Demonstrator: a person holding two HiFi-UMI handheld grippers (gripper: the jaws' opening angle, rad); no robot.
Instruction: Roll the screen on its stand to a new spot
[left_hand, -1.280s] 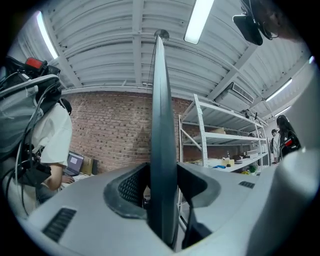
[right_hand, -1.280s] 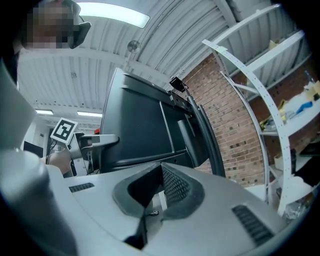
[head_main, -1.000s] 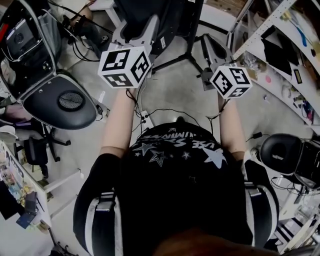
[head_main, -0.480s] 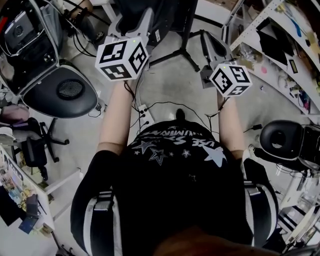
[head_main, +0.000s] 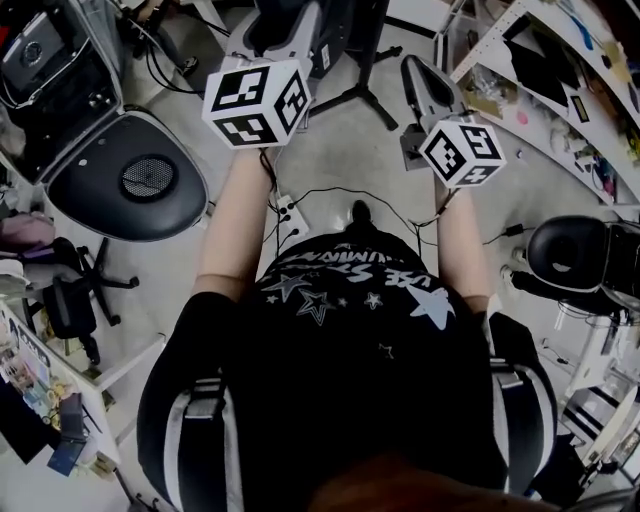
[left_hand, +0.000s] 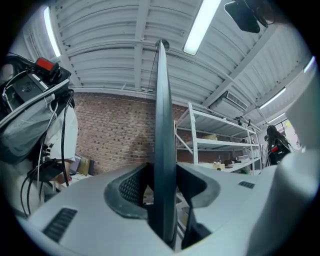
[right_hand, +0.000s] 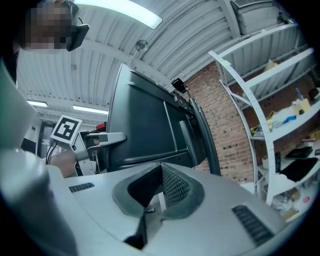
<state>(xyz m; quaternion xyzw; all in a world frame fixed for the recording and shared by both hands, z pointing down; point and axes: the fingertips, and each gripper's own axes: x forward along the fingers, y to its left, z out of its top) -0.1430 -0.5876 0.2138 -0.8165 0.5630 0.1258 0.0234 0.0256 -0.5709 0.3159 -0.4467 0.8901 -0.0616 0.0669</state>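
The screen (head_main: 340, 25) is a dark panel at the top of the head view, and its black stand legs (head_main: 362, 95) spread over the floor. My left gripper (head_main: 290, 35) reaches up to it and is shut on the screen's thin edge (left_hand: 162, 100), which runs upright between the pads (left_hand: 162, 175). My right gripper (head_main: 425, 85) is a little to the right of the stand. Its jaws (right_hand: 161, 172) are shut with nothing between them. The screen's dark back (right_hand: 145, 125) stands just ahead of it, and the left gripper (right_hand: 102, 140) shows beside that.
A black office chair seat (head_main: 125, 180) is close on the left and another chair (head_main: 565, 255) is on the right. White shelving (head_main: 560, 90) runs along the right. A power strip with cables (head_main: 290, 225) lies on the floor by my feet. A brick wall (left_hand: 110, 135) is ahead.
Both grippers and the screen have shifted slightly up the head view. The left chair and the floor clutter have slid towards me and to the right.
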